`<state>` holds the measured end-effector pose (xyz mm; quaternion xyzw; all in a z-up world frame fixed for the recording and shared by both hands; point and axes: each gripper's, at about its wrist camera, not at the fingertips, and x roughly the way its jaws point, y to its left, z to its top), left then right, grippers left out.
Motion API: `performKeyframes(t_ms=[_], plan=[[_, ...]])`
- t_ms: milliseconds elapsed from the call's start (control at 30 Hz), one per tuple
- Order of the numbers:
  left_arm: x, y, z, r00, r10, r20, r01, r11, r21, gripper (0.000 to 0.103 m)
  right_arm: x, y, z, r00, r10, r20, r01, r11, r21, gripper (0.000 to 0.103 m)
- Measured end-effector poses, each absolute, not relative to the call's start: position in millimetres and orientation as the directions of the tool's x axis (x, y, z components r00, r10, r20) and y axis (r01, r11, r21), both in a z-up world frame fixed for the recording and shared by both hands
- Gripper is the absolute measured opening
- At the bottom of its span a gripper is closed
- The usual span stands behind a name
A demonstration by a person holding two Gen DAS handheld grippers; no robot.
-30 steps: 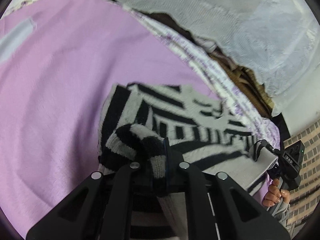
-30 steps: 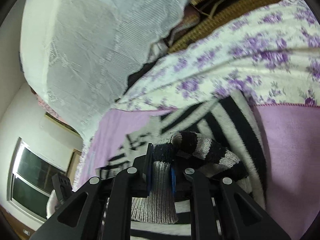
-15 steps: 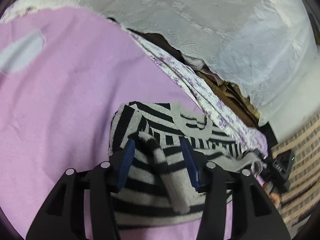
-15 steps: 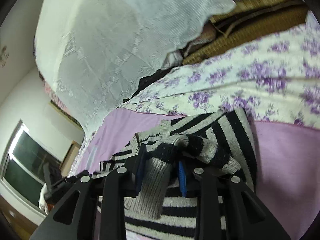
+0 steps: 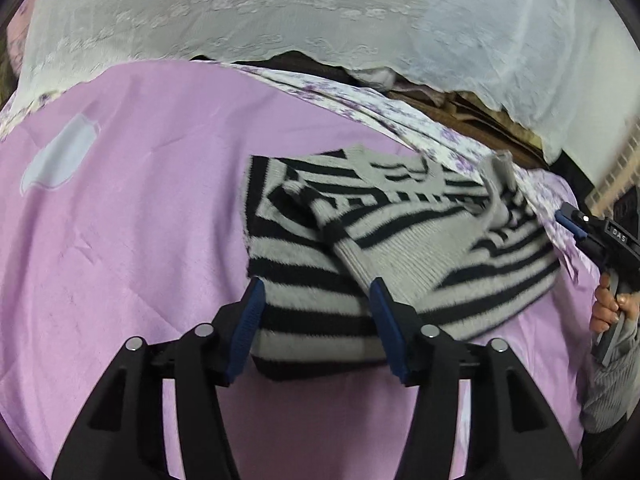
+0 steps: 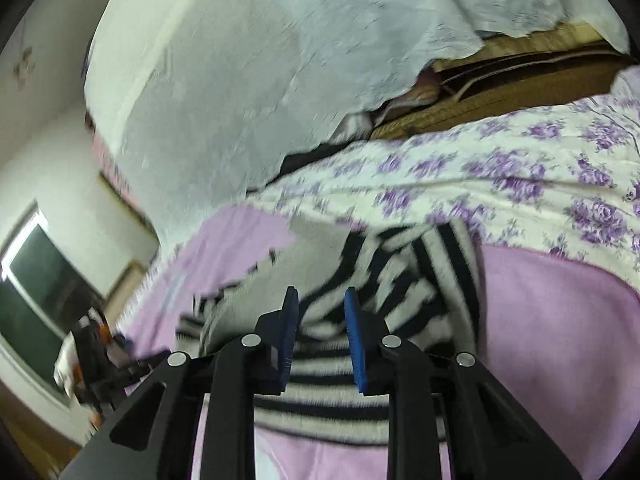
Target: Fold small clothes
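A small black-and-grey striped sweater (image 5: pixel 360 240) lies on a pink sheet (image 5: pixel 120 220), with both sleeves folded across its front. My left gripper (image 5: pixel 316 292) is open and empty, just above the sweater's near hem. My right gripper (image 6: pixel 320 300) is open and empty, above the other side of the sweater (image 6: pixel 400 292). The right gripper also shows at the right edge of the left wrist view (image 5: pixel 592 232), held in a hand. The right wrist view is motion-blurred.
A floral purple-and-white cover (image 6: pixel 500 184) lies beyond the sweater. White lace cloth (image 5: pixel 280 12) hangs over the back. A woven brown mat (image 6: pixel 500 92) shows under it. A window (image 6: pixel 36 280) is at far left.
Both grippers opened and let go of the sleeves, which now lie across the sweater. Both grippers pulled back from the garment.
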<state>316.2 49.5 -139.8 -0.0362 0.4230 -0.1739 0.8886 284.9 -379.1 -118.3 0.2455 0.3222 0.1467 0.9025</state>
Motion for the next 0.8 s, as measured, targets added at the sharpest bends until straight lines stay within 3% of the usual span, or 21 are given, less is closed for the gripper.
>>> performKeyframes(t_ms=[300, 433, 500, 567, 600, 667, 800], plan=[[320.8, 0.9, -148.5, 0.533, -0.352, -0.769, 0.400, 0.906, -0.136, 0.068, 300.6, -322.9, -132.7, 0.658, 0.452, -0.602, -0.182, 0.871, 0.456, 0.026], [360.8, -16.3, -145.4, 0.554, -0.314, -0.771, 0.352, 0.928, -0.124, 0.069, 331.9, -292.0, -140.4, 0.587, 0.472, -0.657, -0.229, 0.876, 0.425, 0.026], [398.5, -7.8, -146.2, 0.558, -0.285, -0.780, 0.233, 0.955, -0.182, 0.069, 355.4, -287.8, -142.9, 0.613, 0.428, -0.664, -0.182, 0.894, 0.409, 0.023], [425.6, 13.4, -148.4, 0.526, -0.380, -0.761, 0.128, 0.920, -0.371, 0.068, 377.4, -307.3, -142.1, 0.691, 0.353, -0.631, -0.069, 0.901, 0.428, 0.021], [429.3, 19.4, -148.1, 0.519, -0.413, -0.748, 0.102, 0.899, -0.426, 0.068, 384.2, -320.4, -144.3, 0.712, 0.328, -0.621, -0.009, 0.888, 0.460, 0.018], [422.6, 25.4, -141.7, 0.525, -0.457, -0.718, 0.113, 0.874, -0.474, 0.068, 385.9, -341.2, -150.8, 0.728, 0.316, -0.608, 0.057, 0.856, 0.513, 0.023], [383.1, 12.8, -130.7, 0.581, -0.385, -0.717, 0.218, 0.923, -0.318, 0.068, 371.4, -349.7, -154.1, 0.725, 0.331, -0.605, 0.041, 0.855, 0.517, 0.023]])
